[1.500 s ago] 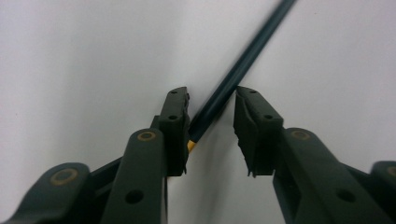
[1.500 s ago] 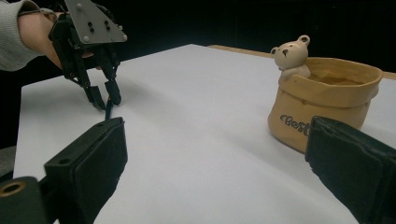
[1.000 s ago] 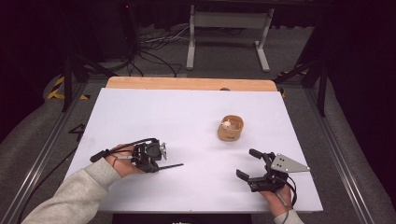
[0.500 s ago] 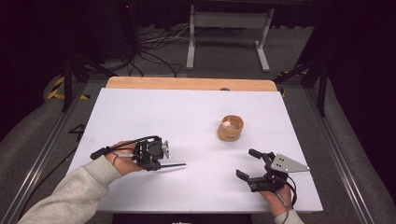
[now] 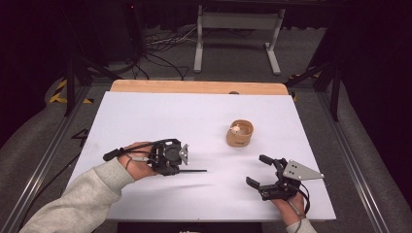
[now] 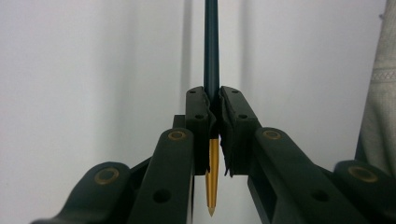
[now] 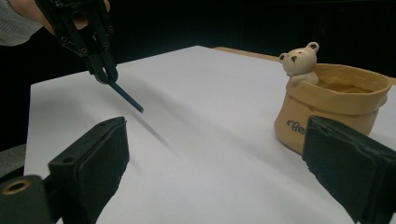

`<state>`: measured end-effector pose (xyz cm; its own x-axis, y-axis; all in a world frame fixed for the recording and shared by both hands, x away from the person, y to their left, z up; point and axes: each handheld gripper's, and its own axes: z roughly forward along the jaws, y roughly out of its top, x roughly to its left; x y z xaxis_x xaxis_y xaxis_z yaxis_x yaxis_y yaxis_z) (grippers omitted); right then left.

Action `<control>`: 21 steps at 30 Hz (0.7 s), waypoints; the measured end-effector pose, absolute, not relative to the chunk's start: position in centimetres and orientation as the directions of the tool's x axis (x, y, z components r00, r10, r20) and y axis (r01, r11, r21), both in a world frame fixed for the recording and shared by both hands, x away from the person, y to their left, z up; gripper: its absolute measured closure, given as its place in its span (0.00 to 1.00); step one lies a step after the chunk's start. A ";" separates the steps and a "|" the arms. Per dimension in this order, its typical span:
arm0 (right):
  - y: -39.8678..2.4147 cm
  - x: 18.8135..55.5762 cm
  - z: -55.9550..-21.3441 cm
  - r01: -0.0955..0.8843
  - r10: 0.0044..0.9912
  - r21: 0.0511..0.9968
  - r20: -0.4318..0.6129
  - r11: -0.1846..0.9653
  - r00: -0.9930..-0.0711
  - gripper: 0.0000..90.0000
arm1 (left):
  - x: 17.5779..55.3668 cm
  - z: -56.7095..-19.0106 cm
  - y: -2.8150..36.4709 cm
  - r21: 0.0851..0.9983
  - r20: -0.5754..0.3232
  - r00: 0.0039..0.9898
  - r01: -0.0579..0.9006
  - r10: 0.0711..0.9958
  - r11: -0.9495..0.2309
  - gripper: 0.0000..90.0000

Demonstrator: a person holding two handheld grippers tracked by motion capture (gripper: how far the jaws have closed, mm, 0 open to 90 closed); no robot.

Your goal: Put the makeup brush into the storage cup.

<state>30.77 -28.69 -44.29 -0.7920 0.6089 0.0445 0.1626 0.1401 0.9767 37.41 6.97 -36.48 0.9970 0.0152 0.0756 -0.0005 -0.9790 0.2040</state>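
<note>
Clamping a dark pencil, left tongs, right tongs apart, empty.

You have a white table in front of you, with a strip of bare wood along its far edge. Standing directly on it, right of centre, is a tan sack-shaped pot with a small bear figure on its rim.

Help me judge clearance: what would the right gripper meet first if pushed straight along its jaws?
Probably nothing soon: the right gripper faces bare table; the bear pot sits off to its right.
</note>
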 end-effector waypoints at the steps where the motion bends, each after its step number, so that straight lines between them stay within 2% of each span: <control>1: -28.7 30.7 -44.2 0.160 0.607 0.977 0.042 0.142 -0.794 0.09 | 37.2 -36.5 6.8 0.220 0.071 0.997 0.006 0.022 -0.975 0.92; 12: -27.8 30.4 -43.6 0.125 0.566 0.976 0.001 0.181 -0.824 0.09 | 36.5 -35.9 4.3 0.243 0.067 0.997 -0.056 -0.041 -0.968 0.92; 21: -26.3 30.5 -43.2 0.111 0.492 0.970 -0.011 0.217 -0.871 0.14 | 35.9 -35.7 2.8 0.262 0.067 0.995 -0.086 -0.071 -0.961 0.92</control>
